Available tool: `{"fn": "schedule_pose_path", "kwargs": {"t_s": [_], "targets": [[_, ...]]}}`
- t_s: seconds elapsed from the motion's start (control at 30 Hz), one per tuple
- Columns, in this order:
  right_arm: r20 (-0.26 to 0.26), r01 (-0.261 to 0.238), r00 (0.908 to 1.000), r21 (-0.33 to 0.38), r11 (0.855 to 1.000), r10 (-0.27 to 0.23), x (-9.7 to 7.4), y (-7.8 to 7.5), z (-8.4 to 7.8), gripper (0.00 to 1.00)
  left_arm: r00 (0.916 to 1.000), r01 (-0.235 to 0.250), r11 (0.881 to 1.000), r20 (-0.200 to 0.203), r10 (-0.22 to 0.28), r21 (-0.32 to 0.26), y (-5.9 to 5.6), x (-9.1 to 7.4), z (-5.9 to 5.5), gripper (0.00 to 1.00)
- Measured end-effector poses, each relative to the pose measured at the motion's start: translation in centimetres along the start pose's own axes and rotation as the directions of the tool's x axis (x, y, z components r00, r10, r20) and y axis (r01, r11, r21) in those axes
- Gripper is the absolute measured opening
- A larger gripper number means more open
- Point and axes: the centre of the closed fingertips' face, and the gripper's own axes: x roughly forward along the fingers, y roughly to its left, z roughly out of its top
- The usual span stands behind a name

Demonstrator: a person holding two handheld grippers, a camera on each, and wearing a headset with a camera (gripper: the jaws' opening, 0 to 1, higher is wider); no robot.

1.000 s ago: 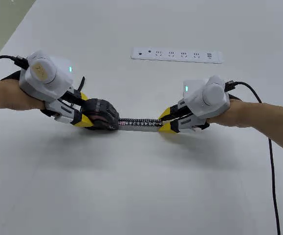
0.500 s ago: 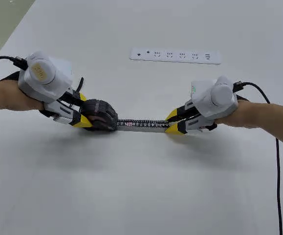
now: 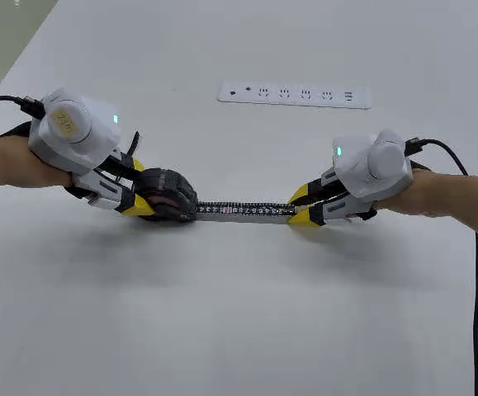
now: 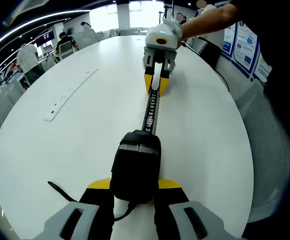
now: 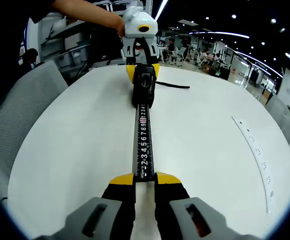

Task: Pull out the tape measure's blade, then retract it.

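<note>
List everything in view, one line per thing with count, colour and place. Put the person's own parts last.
table: one, white, under everything
tape measure: one, black, on the table in the left gripper's jaws
blade: one, pale with dark numbers, stretched from the tape measure to the right gripper
strap: one, black, lying on the table by the tape measure
power strip: one, white, far side of the table
chair: at least one, grey mesh, at the table's edge
cables: two, black, one trailing from each gripper
left gripper: white, yellow tips, shut on the tape measure
right gripper: white, yellow tips, shut on the blade's end
hands: two, one behind each gripper
</note>
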Motion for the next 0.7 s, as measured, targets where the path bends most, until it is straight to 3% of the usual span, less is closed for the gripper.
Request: {"fn": "schedule_pose_path", "kwargs": {"t_s": [0.7], "targets": [[-0.024, 0.004, 0.9997, 0.019, 1.000, -0.004, -1.9, 0.0, -1.8, 0.12, 1.0000, 0.003, 1.000, -0.002, -0.003, 0.001, 0.1, 0.1, 0.0, 0.27]]}}
